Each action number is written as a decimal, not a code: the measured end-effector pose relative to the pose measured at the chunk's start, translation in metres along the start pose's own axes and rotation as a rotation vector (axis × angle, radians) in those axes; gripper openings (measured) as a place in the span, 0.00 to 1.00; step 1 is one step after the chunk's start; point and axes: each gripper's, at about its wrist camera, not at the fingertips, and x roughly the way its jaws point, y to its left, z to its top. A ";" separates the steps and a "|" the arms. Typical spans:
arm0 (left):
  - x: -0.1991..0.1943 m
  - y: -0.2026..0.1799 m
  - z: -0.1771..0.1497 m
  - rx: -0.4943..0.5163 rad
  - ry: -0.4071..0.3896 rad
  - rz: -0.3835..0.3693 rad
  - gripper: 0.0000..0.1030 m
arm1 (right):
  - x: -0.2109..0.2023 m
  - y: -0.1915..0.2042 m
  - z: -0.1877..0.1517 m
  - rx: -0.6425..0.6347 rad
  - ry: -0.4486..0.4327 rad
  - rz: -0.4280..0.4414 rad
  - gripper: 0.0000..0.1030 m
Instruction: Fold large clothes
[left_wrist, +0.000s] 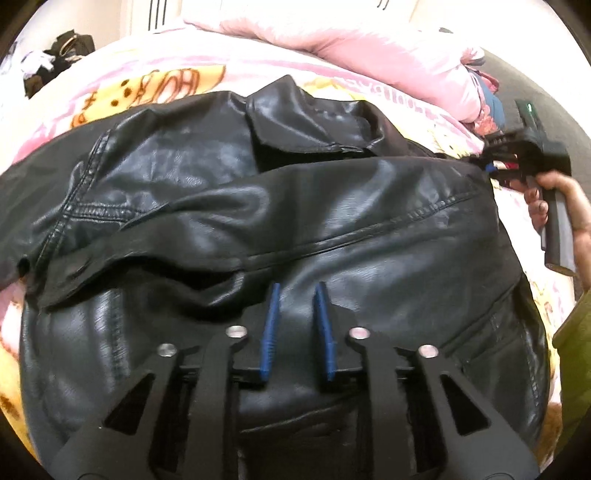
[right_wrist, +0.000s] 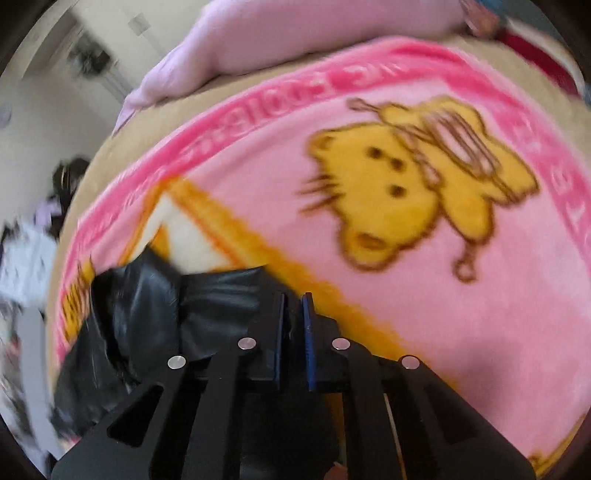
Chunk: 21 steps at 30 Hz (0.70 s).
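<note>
The black jacket (left_wrist: 295, 206) lies on the pink blanket (right_wrist: 443, 295) on the bed, half folded. The left gripper (left_wrist: 297, 295) hovers over it, jaws slightly apart, empty. The right gripper (right_wrist: 293, 306) pinches the jacket's edge at lower left. Next, that edge likely needs pulling across.

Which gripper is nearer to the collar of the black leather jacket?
Right. The right gripper is at the jacket's far right edge, level with the collar. The left gripper hangs over the jacket's lower body, further away.

Even bright room light; sheen on black jacket (left_wrist: 332, 221). Right wrist view motion-blurred; fisheye edges dark, bent.
</note>
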 end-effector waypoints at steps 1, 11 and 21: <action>0.000 0.000 0.000 0.000 0.000 -0.004 0.11 | 0.006 -0.011 0.000 0.025 0.004 0.004 0.08; -0.008 -0.001 0.000 -0.003 -0.024 0.001 0.12 | -0.047 -0.023 -0.010 -0.004 -0.184 0.094 0.26; -0.043 0.004 0.005 -0.037 -0.113 0.072 0.36 | -0.104 0.034 -0.098 -0.338 -0.206 0.155 0.35</action>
